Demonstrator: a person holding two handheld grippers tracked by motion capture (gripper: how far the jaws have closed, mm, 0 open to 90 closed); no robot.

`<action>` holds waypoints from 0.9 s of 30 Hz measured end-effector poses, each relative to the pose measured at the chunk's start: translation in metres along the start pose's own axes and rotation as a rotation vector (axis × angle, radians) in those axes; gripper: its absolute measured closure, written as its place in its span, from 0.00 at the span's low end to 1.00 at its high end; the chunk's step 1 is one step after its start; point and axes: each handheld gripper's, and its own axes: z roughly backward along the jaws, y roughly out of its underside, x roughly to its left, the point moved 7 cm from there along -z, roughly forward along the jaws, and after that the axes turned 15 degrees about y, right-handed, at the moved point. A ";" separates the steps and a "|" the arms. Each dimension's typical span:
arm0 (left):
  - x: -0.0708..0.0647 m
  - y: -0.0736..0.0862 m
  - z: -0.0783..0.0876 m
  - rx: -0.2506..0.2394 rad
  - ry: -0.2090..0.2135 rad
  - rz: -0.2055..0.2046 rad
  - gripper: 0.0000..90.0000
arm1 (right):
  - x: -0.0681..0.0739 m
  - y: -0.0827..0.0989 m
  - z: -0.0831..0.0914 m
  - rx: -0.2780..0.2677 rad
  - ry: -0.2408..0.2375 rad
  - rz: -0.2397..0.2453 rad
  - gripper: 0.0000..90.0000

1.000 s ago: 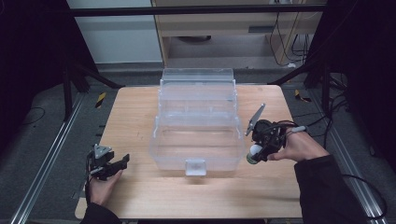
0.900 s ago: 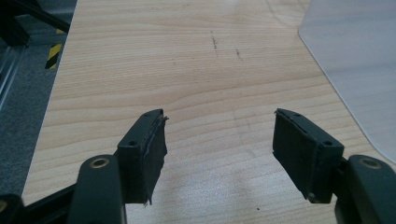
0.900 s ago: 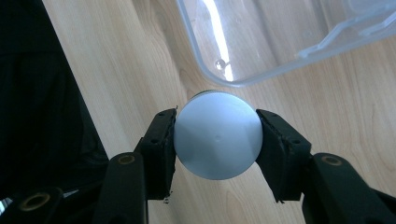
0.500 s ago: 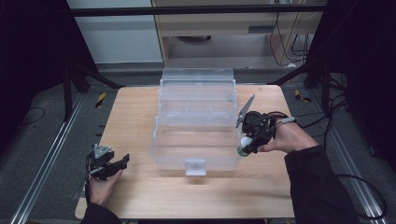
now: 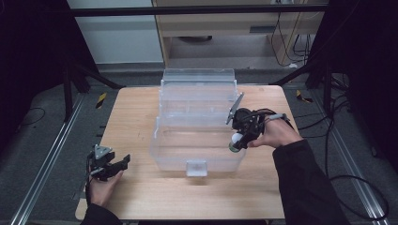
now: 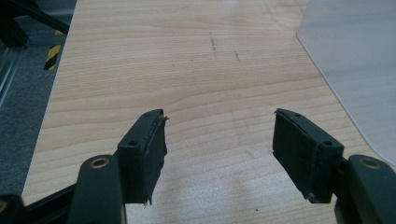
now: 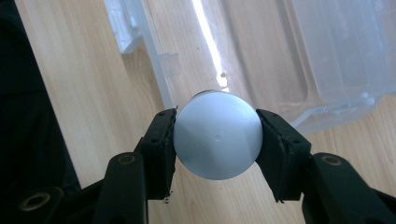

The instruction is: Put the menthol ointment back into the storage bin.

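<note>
Right now my right gripper (image 7: 215,140) pinches a white round bulb (image 7: 217,135) across its widest part, over the clear plastic box (image 5: 197,140). It looks smooth, light, probably fragile, so gentle pressure. My left gripper (image 6: 219,149) gapes empty above the table (image 6: 140,60).

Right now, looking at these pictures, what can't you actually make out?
- Round white object in the right tongs, right gripper view: its body hides behind its own face.
- Same object, high view: too small to identify.
- Clear plastic box, high view: contents uncertain through the see-through walls.
- Box corner, left gripper view: cut off by the frame's edge.
</note>
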 end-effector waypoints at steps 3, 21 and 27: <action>0.000 0.000 0.000 0.000 0.000 0.000 0.38 | -0.001 -0.002 -0.006 -0.008 0.002 0.001 0.56; 0.000 0.000 0.000 0.001 0.000 -0.002 0.38 | 0.000 0.014 -0.050 0.020 -0.029 -0.039 0.56; 0.000 0.000 -0.001 0.002 0.000 -0.001 0.38 | 0.003 0.020 -0.061 0.021 -0.038 -0.044 0.56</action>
